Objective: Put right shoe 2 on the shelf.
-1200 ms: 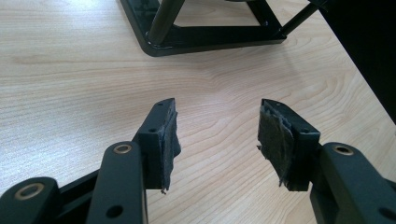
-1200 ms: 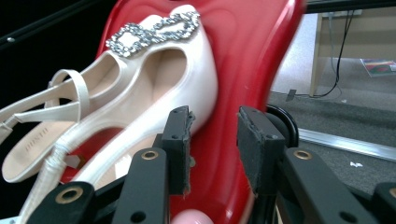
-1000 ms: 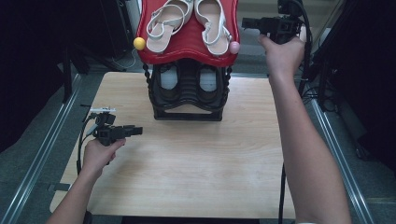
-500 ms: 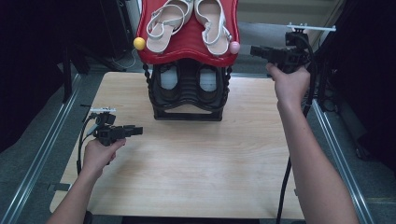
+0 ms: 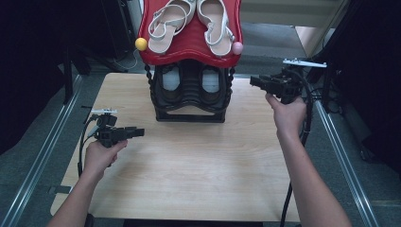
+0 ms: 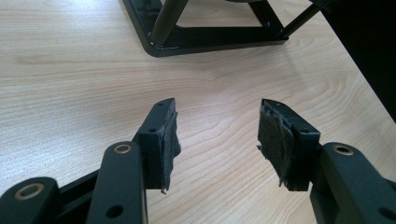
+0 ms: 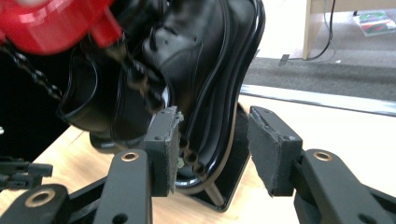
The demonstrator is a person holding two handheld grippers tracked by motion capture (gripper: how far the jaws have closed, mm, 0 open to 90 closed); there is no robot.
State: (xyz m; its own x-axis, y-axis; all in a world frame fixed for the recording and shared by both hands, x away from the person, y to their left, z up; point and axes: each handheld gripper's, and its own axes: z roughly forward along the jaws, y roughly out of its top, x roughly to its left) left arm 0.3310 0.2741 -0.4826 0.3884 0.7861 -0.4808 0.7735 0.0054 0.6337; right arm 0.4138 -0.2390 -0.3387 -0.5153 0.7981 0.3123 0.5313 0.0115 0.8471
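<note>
A shoe rack (image 5: 189, 101) stands at the back middle of the wooden table (image 5: 189, 170). Its red top shelf (image 5: 189, 45) carries a pair of beige sandals (image 5: 215, 19), and the black lower shelf holds a pair of black shoes (image 5: 171, 78). My right gripper (image 5: 253, 81) hovers to the right of the lower shelf and points left at it. Its jaws have just been opening and hold nothing. In the right gripper view the black shoes (image 7: 187, 60) are close ahead of that gripper (image 7: 212, 121). My left gripper (image 5: 140, 131) rests open and empty over the table's left side, seen as (image 6: 217, 116).
A yellow ball (image 5: 141, 44) and a pink ball (image 5: 237, 48) sit at the red shelf's front corners. The rack's black base (image 6: 210, 42) lies ahead of the left gripper. Metal rails (image 5: 42, 161) run along both sides of the table. Bare wood spreads in front of the rack.
My right hand has come down from beside the red top shelf to the level of the lower shelf. The left hand has stayed in place.
</note>
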